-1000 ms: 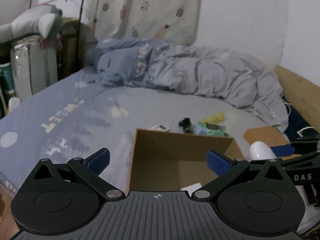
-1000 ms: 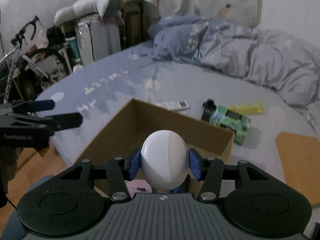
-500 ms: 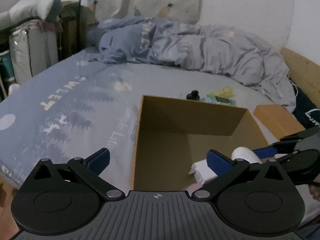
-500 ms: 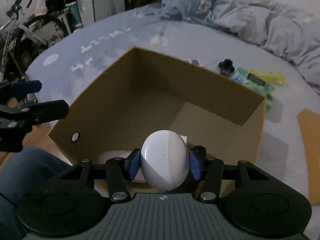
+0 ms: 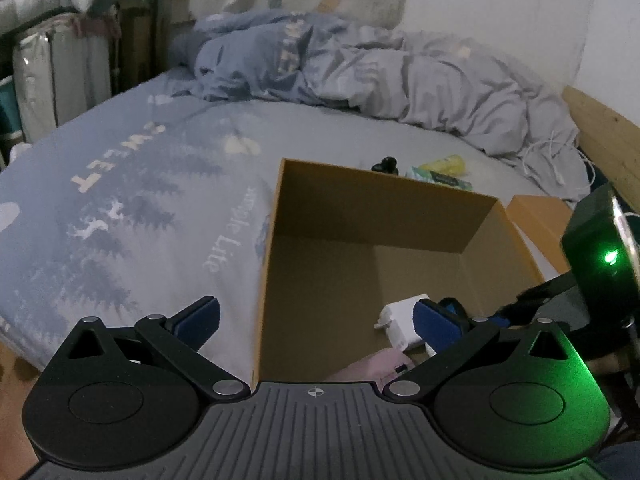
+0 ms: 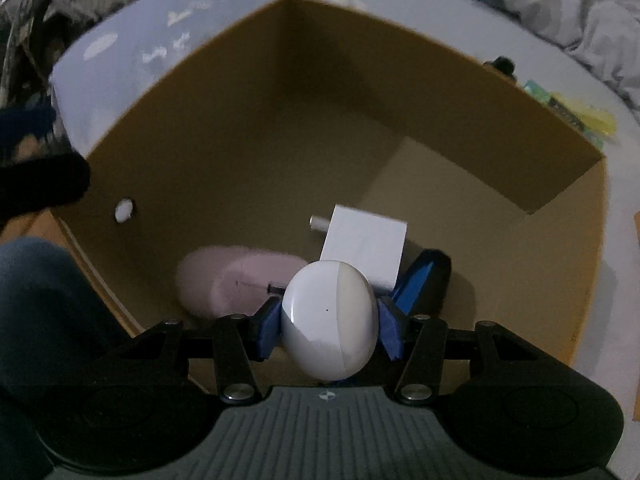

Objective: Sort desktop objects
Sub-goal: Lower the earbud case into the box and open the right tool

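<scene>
The right fingers point(image 6: 328, 320) pinch a white egg-shaped case point(image 6: 329, 318) between their blue pads, one on each side. A second ago they held it above the near rim of the box point(image 6: 560, 152); now they have come down inside, and the case hangs low over the floor of the box. Just beyond it lie a white charger point(image 6: 366, 242) and, to its left, a pink mouse point(image 6: 224, 280). By the look of it, the case is about to join them, so this part of the sorting is near its release.

The left fingers point(image 5: 316, 320) stand wide apart and hold nothing. They have stayed at the near edge of the box, though its inside now fills more of their view. On the bed point(image 5: 120, 200) beyond the far wall, a small black thing point(image 5: 385, 165), a green pack point(image 5: 438, 178) and a yellow thing point(image 5: 446, 162) lie outside the box.
</scene>
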`<state>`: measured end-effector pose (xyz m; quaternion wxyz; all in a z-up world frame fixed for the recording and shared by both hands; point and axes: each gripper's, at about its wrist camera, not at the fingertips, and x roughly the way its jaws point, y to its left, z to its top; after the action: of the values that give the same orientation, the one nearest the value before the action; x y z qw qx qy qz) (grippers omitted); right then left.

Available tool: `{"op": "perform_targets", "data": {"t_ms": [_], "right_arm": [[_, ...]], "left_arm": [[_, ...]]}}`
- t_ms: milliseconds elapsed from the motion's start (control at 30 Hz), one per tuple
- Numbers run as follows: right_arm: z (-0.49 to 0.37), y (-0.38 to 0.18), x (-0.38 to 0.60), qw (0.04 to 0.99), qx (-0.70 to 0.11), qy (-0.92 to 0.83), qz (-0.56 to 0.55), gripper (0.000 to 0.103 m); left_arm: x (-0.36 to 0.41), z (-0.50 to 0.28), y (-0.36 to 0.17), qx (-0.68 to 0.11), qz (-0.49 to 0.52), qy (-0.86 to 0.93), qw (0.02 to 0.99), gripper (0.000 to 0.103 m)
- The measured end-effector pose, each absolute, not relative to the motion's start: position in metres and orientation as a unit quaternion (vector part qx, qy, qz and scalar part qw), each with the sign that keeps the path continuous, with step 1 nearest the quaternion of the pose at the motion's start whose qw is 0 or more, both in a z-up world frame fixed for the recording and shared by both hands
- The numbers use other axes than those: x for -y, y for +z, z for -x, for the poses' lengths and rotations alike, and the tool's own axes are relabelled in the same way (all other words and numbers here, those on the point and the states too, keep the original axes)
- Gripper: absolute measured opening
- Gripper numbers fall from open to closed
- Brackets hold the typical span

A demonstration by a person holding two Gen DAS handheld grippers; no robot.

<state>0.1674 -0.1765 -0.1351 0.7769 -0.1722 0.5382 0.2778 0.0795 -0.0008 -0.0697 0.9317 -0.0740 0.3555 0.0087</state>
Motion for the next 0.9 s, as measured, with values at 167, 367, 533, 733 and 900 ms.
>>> {"op": "perform_targets", "data": {"t_ms": [167,367,533,733,900], "right_arm": [[-0.162,-0.145,0.173,0.761,-0.555,0.281,0.186,0.051],[-0.153,-0.157,0.168,0.739,-0.575,0.286,0.202,0.051],[-0.14,-0.171,0.163,0.722,-0.591,0.282,0.221,0.051],[-0.119,-0.184,0.164,0.716,-0.6,0.276,0.225,0.051],[-0.095,-0.186,0.165,0.719,-0.597,0.273,0.229,0.058]], "left_arm": [[0.001,-0.083,-0.072,-0.361,0.076,0.009,0.929,0.103],[0.003,-0.085,-0.077,-0.369,0.073,0.007,0.927,0.103],[0.003,-0.085,-0.078,-0.372,0.07,0.005,0.926,0.103],[0.002,-0.085,-0.081,-0.377,0.071,0.006,0.924,0.103],[0.001,-0.085,-0.083,-0.382,0.07,0.006,0.921,0.103]]}}
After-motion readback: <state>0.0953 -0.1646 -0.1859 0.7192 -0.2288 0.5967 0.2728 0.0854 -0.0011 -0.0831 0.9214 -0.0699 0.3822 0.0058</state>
